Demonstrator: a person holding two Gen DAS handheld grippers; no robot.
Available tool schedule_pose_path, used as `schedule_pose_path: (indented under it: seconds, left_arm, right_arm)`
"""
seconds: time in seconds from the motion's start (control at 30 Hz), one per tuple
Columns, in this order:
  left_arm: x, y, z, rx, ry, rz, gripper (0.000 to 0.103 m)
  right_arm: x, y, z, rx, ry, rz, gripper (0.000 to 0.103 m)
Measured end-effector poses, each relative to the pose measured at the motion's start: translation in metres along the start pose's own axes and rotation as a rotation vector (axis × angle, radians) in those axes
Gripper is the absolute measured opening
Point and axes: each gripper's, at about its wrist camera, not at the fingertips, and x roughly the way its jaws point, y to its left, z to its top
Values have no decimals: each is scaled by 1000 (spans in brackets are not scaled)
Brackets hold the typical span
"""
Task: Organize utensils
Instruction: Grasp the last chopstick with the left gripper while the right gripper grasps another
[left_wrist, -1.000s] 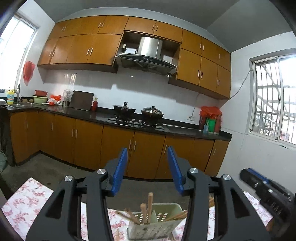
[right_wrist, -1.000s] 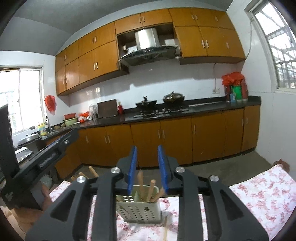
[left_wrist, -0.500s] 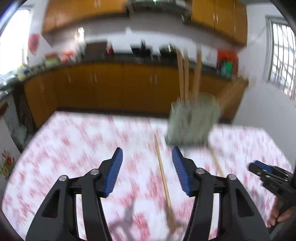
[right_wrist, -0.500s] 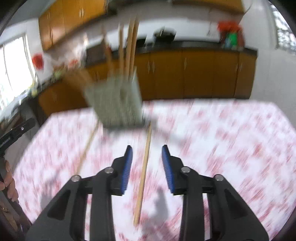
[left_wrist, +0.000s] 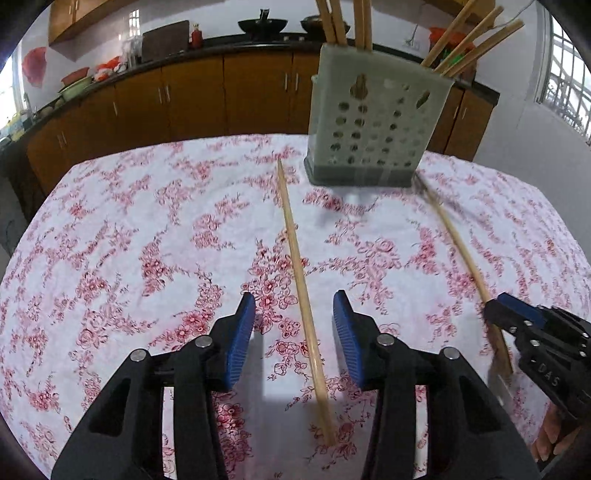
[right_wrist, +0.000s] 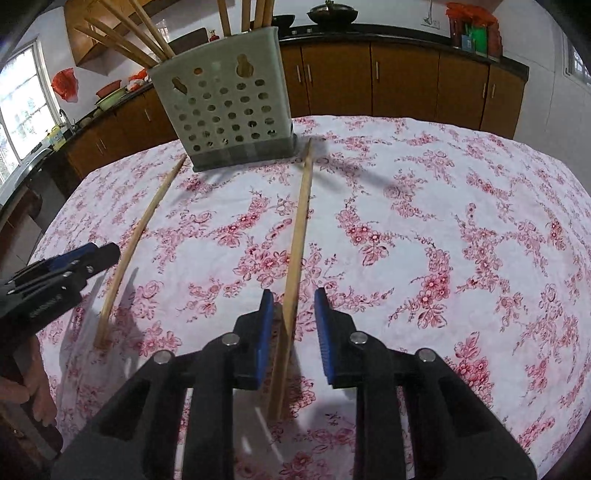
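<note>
Two wooden chopsticks lie on the floral tablecloth in front of a grey perforated holder (left_wrist: 369, 122) (right_wrist: 229, 99) that has several chopsticks standing in it. The left chopstick (left_wrist: 295, 240) (right_wrist: 142, 236) runs between the blue pads of my left gripper (left_wrist: 293, 295) (right_wrist: 107, 253). Its jaws are closing and the pads stand clear of the stick. The right chopstick (right_wrist: 301, 221) (left_wrist: 458, 243) passes between the pads of my right gripper (right_wrist: 293, 295) (left_wrist: 496, 314), close to the left pad. These jaws are closing too, with a gap still showing on the right side.
The table (left_wrist: 110, 240) is round-edged, with its far rim just behind the holder. Brown kitchen cabinets (right_wrist: 406, 77) and a dark counter stand beyond. A person's hand (right_wrist: 22, 387) holds the left gripper's handle at the near left edge.
Both grippers have tipped down from facing the kitchen wall and sunk to the table, each now astride a chopstick. Both pairs of jaws stand narrower than before.
</note>
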Motion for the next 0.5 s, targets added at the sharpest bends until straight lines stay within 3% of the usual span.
schedule_pose_path:
  seconds: [0.17, 0.23, 0.5]
  left_arm:
    - [8, -2, -6, -7, 19, 12, 24]
    - [10, -2, -6, -1, 12, 30, 10]
    - [8, 43, 2, -76, 27, 33, 8]
  right_arm:
    - [1, 3, -1, -20, -10, -19, 9]
    - [1, 2, -1, -17, -13, -21, 9]
    - [3, -13, 7, 22, -25, -63, 8]
